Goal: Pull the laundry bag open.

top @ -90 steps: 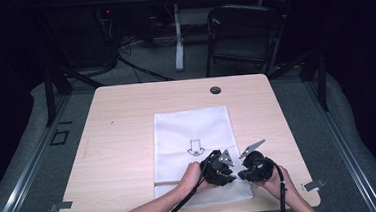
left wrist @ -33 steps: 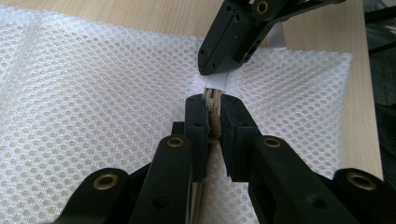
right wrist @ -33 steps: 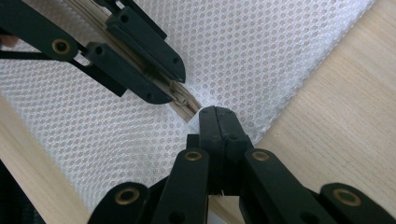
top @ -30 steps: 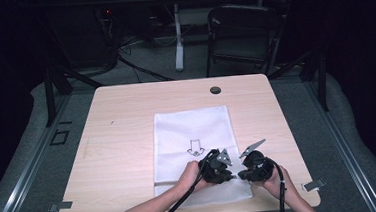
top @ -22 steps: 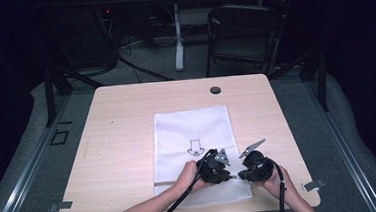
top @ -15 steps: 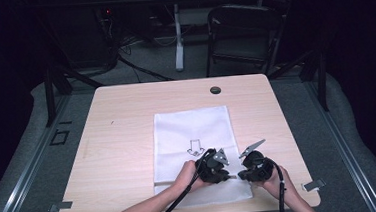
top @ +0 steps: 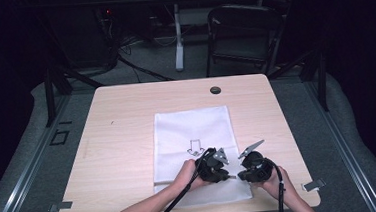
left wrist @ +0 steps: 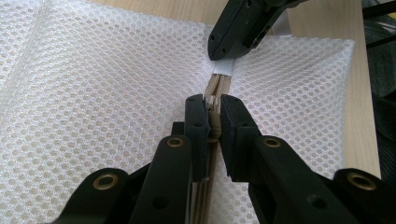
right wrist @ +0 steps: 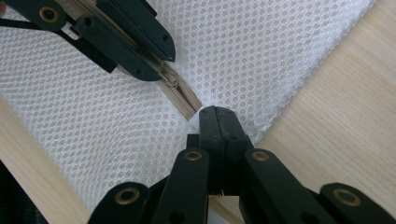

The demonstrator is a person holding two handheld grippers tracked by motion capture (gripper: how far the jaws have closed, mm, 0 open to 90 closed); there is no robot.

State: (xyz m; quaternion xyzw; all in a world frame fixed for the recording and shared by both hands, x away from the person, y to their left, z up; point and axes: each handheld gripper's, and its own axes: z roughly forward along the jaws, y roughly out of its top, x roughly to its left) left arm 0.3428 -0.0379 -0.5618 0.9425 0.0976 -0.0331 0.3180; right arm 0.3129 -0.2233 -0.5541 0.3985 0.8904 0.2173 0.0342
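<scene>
A white mesh bag [top: 193, 130] with a black arrow print [top: 195, 146] lies flat on the wooden table [top: 122, 120]. Its beige zipper [left wrist: 219, 84] runs along the near edge. My left gripper [left wrist: 214, 105] is shut on the zipper's pull [right wrist: 170, 78], with the jaws standing either side of the zipper line. Just past it, my right gripper [right wrist: 217, 114] is shut on the white tab [left wrist: 224, 66] at the zipper's end, at the bag's near right corner. In the high view the left gripper [top: 229, 176] and the right gripper [top: 240, 175] meet tip to tip near the table's front edge.
A black grommet hole [top: 215, 90] sits at the table's far edge. A dark folding chair [top: 244, 37] and a white stand [top: 177, 36] are behind the table. Bare wood lies left and right of the bag.
</scene>
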